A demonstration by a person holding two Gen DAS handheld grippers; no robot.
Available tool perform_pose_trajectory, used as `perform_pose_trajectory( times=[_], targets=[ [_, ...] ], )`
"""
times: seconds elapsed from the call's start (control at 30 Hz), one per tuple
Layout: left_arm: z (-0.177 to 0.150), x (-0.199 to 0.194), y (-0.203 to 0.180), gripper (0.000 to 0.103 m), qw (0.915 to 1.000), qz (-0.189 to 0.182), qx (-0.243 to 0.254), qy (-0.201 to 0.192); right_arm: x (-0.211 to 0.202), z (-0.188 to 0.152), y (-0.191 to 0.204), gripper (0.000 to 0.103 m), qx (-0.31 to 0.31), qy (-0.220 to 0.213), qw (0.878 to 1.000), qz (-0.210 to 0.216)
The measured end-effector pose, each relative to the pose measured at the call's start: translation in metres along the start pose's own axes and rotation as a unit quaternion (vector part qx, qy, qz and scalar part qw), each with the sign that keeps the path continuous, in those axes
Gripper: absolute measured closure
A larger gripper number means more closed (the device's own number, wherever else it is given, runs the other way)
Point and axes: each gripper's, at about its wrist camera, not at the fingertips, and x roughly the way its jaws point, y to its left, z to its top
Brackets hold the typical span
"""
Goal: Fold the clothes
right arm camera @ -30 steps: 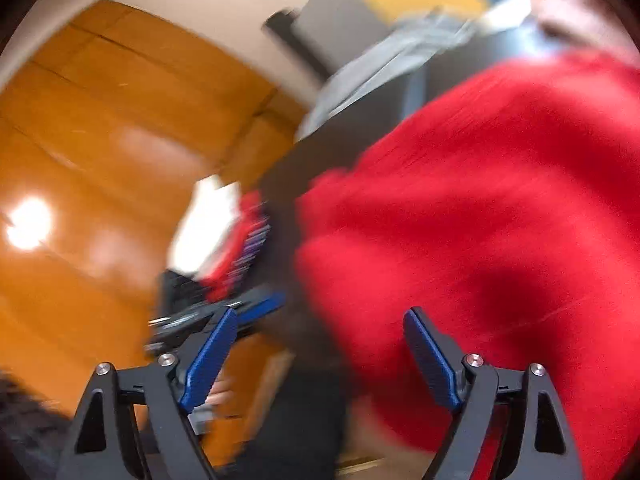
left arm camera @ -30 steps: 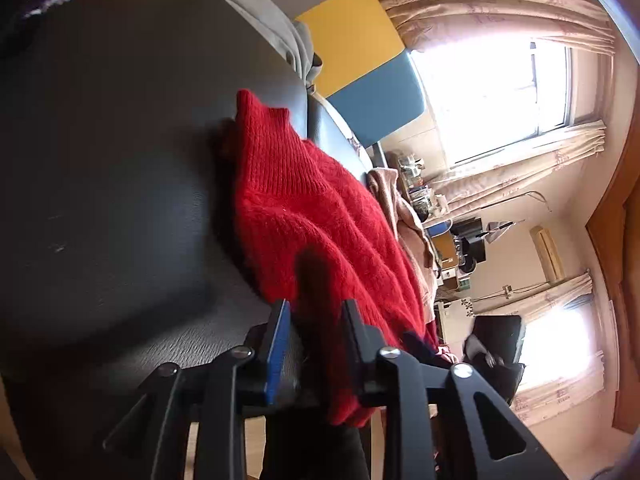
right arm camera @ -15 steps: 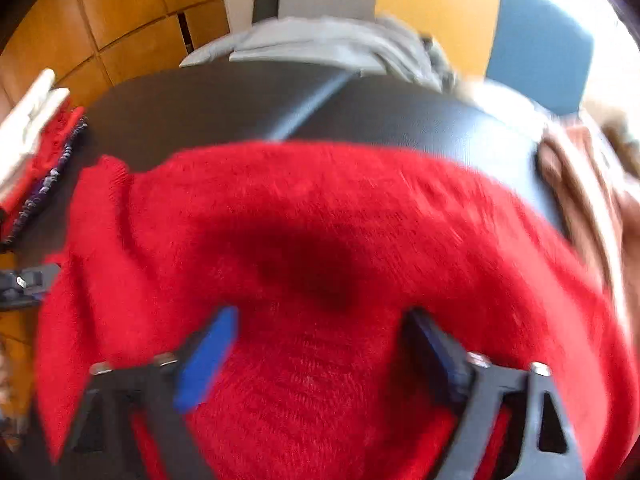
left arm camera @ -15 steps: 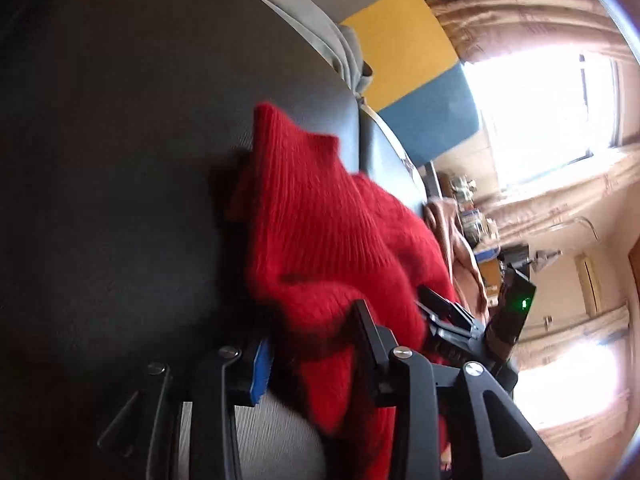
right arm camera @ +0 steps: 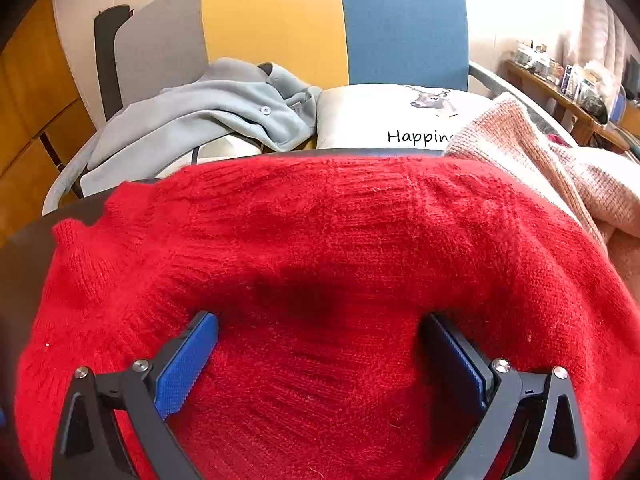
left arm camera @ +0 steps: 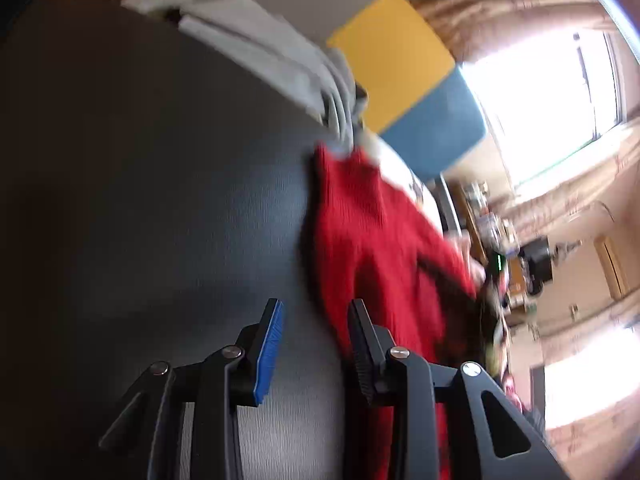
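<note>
Released since half a second ago, the red sweater (left arm camera: pixel 372 248) no longer sits between the fingers of the left gripper (left arm camera: pixel 316 344); that gripper now stands with a moderate gap and nothing in it, over the dark tabletop (left arm camera: pixel 140 200). In the left wrist view, which is blurred by motion, the sweater lies just to the right of the right-hand finger, whose tip overlaps the sweater's near edge; whether they touch cannot be told. From there the sweater stretches to the far right across the table.

The right gripper (right arm camera: pixel 320 356) has settled from a blurred view into a sharp one. Its jaws are spread wide, and the red sweater (right arm camera: pixel 320 240) fills the space between and beyond them. Both blue pads (right arm camera: pixel 188 364) lie low against the knit, with the fabric spread flat rather than pinched. A dark shadow falls on the sweater just beyond the gap.

Behind the sweater, at the far left, a grey garment (right arm camera: pixel 208 116) lies heaped. A white cushion (right arm camera: pixel 400 116) with a deer print sits at the far centre, and a pink knit (right arm camera: pixel 560 168) rests at the right, touching the sweater's edge. A yellow and blue panel (right arm camera: pixel 340 20) stands upright behind them.
</note>
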Motion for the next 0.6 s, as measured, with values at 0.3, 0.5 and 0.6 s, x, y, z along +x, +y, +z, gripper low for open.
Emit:
perform_pose_trajectory(
  times=[0.3, 0.5, 0.6],
  targets=[
    [-0.099, -0.033, 0.007, 0.069, 0.9976, -0.036, 0.001, 0.058, -0.106, -0.071, 0.021, 0.000, -0.087, 0.029, 0.989, 0.112],
    [-0.145, -0.055, 0.016, 0.069, 0.9956, -0.052, -0.015, 0.076, -0.189, -0.201, 0.049, 0.000, -0.190, 0.012, 0.976, 0.103],
    [-0.151, -0.057, 0.018, 0.069, 0.9958, -0.047, -0.023, 0.075, -0.228, -0.264, 0.062, 0.000, -0.240, 0.004, 0.966, 0.096]
  ],
)
